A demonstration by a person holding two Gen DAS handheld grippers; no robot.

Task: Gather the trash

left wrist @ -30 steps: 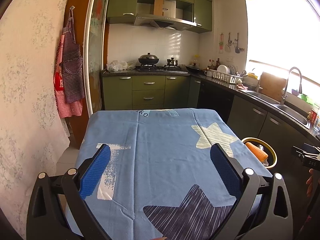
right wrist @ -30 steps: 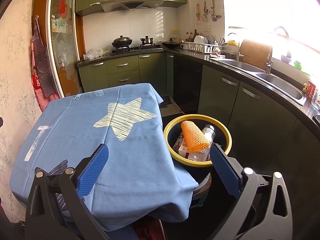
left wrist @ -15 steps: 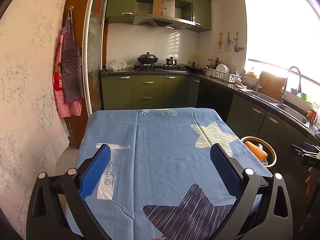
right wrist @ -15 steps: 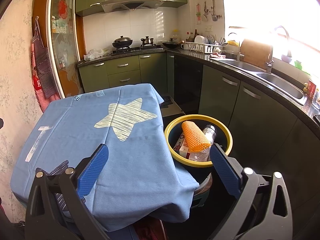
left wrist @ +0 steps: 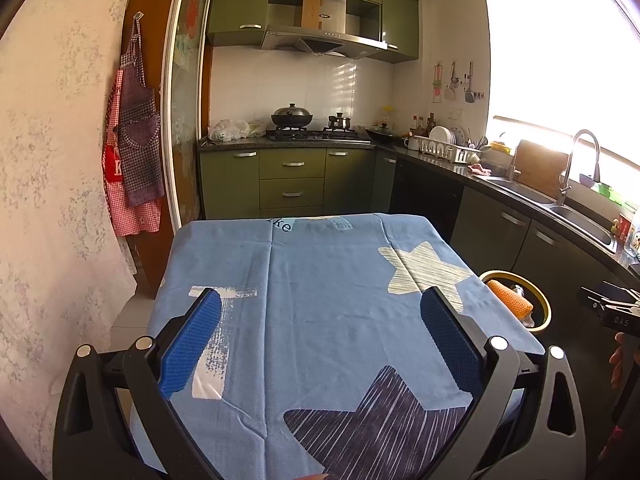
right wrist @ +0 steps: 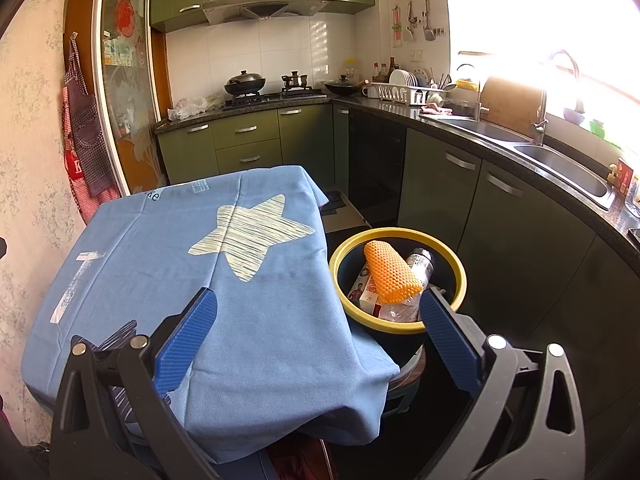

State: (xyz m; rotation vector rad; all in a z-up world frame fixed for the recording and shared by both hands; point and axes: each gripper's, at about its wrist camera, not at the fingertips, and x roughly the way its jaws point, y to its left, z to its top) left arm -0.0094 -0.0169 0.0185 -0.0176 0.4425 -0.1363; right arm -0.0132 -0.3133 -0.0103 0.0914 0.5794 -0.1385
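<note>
A yellow-rimmed dark bin [right wrist: 460,272] stands on the floor at the table's right side, also seen in the left wrist view as the bin [left wrist: 542,306]. Inside lie an orange foam net [right wrist: 390,272], a clear plastic bottle [right wrist: 420,264] and a small printed carton [right wrist: 362,290]. My right gripper [right wrist: 318,328] is open with nothing between its fingers, held above the table's near right corner and the bin. My left gripper [left wrist: 320,332] is open and empty over the blue star-print tablecloth [left wrist: 320,280], which carries no loose items.
Dark green cabinets [right wrist: 432,176] and a counter with a sink [right wrist: 560,164] run along the right. A stove with pots [left wrist: 308,124] is at the back. Aprons [left wrist: 132,152] hang on the left wall. A hand [left wrist: 618,364] holding the other gripper shows at the left wrist view's right edge.
The left view has drifted slightly, with the table a little lower in frame. The right gripper has shifted a touch, the bin sitting slightly nearer its right finger. Both stay open.
</note>
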